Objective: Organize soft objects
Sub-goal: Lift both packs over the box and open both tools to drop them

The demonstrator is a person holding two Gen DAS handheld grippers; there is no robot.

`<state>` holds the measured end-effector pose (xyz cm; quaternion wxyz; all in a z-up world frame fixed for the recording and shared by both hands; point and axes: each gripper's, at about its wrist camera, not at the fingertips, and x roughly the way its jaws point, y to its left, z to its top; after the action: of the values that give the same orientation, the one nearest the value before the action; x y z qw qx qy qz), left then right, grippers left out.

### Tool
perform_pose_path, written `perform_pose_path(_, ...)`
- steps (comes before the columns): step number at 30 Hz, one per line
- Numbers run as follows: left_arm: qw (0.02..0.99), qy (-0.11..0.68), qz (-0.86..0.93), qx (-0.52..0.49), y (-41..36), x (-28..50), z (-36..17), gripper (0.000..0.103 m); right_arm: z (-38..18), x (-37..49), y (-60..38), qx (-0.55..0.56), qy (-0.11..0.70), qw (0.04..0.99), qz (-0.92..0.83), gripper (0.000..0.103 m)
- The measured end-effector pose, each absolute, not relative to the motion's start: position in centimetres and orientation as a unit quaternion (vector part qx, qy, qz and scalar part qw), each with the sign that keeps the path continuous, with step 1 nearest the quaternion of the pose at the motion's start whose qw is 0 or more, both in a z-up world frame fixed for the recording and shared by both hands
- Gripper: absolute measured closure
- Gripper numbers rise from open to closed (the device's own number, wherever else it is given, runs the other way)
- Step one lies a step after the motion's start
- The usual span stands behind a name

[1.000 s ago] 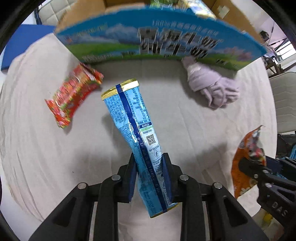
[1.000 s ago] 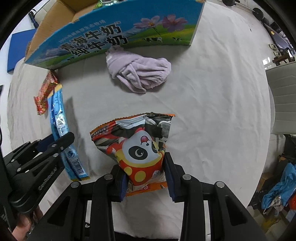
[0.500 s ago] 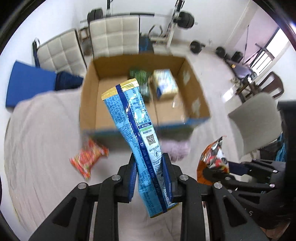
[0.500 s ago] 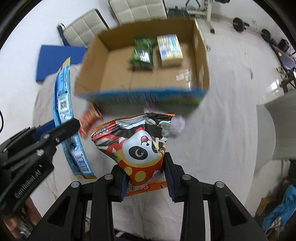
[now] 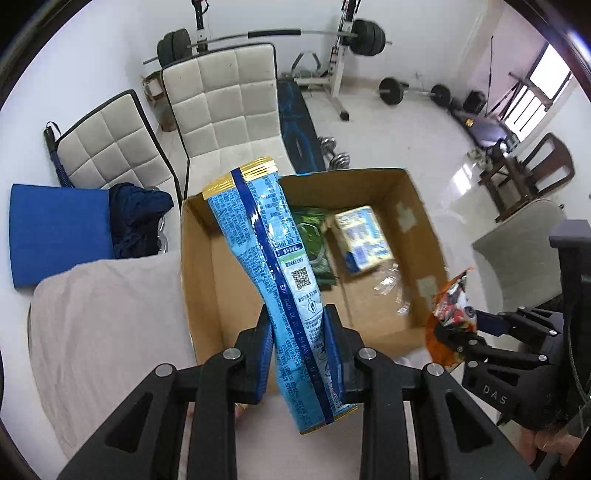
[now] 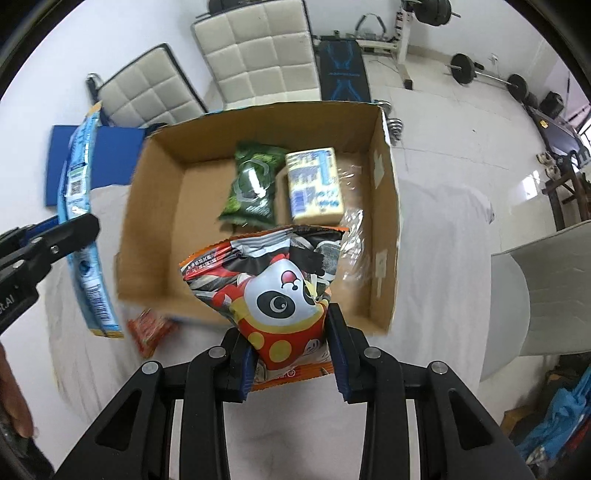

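My left gripper [image 5: 297,325] is shut on a long blue snack packet [image 5: 273,266] held in the air above the open cardboard box [image 5: 207,295]. My right gripper [image 6: 290,328] is shut on an orange panda snack bag [image 6: 273,280], lifted over the near wall of the same box [image 6: 155,229]. Inside the box lie a green packet [image 6: 253,184] and a yellow-blue pack [image 6: 314,184]. The right wrist view shows the blue packet [image 6: 83,206] at the left; the left wrist view shows the panda bag [image 5: 448,314] at the right. A red snack packet [image 6: 149,328] lies on the cloth by the box.
The box stands on a beige cloth-covered table [image 5: 103,325]. Two white padded chairs [image 5: 225,107] stand behind it, with a blue cushion [image 5: 55,229] and dark cloth at the left. Gym weights [image 5: 362,35] and a white chair [image 6: 546,284] fill the room beyond.
Both grippers rose from the tabletop with their packets and moved over the box. The box interior came into view; the purple cloth dropped out of sight.
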<state>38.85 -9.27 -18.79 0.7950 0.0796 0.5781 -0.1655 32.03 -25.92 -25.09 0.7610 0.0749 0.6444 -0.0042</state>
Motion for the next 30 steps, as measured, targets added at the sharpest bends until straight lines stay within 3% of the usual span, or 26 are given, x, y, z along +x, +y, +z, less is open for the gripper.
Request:
perform_pose_path(16,0.709,0.687,-0.124,0.096,-9.4,49.9,-33.4,0.079,-38.2,38.2,-26.3,0.042,0.730,0.681,-0.046,0.067)
perform_pose_path(26,0.692,0.710,-0.100,0.088,-9.0,51.5,-35.4,0.076,-40.7,39.3,-25.1,0.020,0.752,0.657,-0.047,0.064)
perform_pose_path(30,0.693,0.709,-0.106,0.076,-8.8,51.0,-34.2,0.075,-40.2,39.0,-24.8,0.029,0.748,0.662,-0.046,0.042)
